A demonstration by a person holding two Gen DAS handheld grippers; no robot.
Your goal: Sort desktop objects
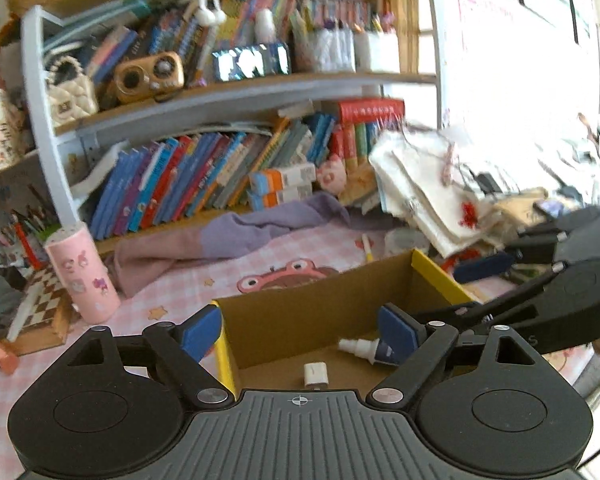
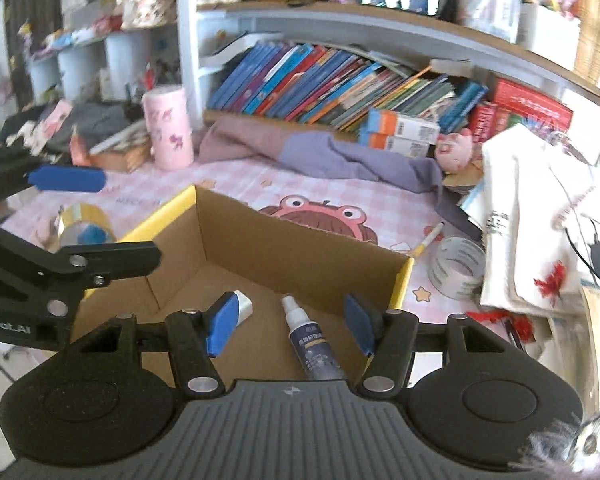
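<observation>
Your left gripper [image 1: 300, 332] and right gripper [image 2: 290, 322] both stand open, holding nothing. The bottle [image 2: 314, 344] and adapter [image 1: 315, 374] lie below the jaws in the box [image 2: 284, 236]. Risk: lowering again, either pad could snag the box wall.

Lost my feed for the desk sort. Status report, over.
Left hand-held gripper open, empty. Right hand-held gripper open, empty, above the spray bottle. Bottle and white adapter lying in cardboard box. Nothing blocking.
</observation>
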